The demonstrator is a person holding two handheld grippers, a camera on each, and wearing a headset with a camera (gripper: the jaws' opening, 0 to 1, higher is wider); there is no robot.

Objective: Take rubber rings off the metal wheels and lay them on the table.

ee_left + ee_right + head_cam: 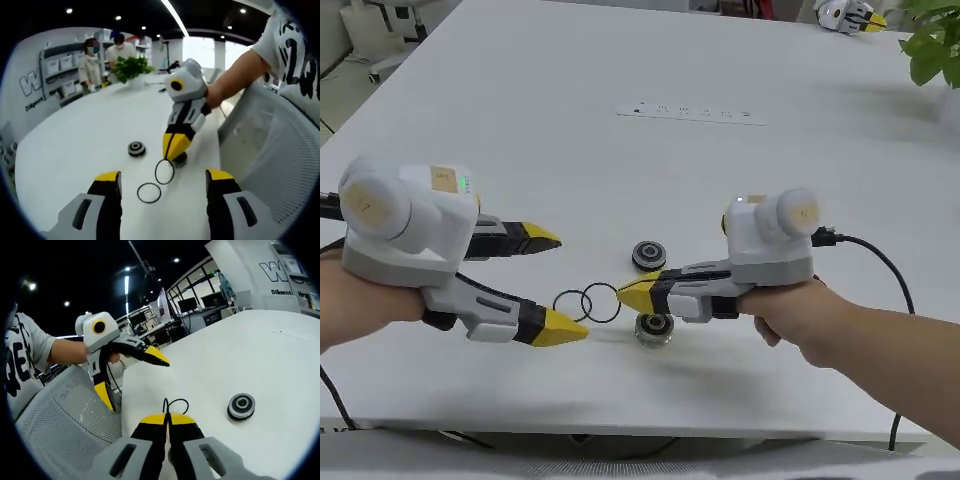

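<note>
Black thin rubber ring (164, 171): hanging from the tips of the right hand-held gripper (634, 293), looping out ahead of them toward the left hand-held gripper (549, 283); whether its low edge is touching the white surface (520, 120) I cannot tell.
Right hand-held gripper: clenching, jaws pressing together on that ring's edge.
Left hand-held gripper: spreading wide, gripping nothing and touching nothing.
Second black rubber ring (149, 193): lying flat on the surface between the two hand-held grippers, just ahead of the left one's jaws, beside the pinched ring.
Small round metal wheel (654, 329): sitting directly beneath the right hand-held gripper, just behind its tips.
Dark-rimmed metal wheel (649, 255): standing beyond the right hand-held gripper's tips, nearer to it than to the left; judging by the rim, still wearing its ring.
Coming move: probably lowering and letting go, with bare surface lying right under the tips.
</note>
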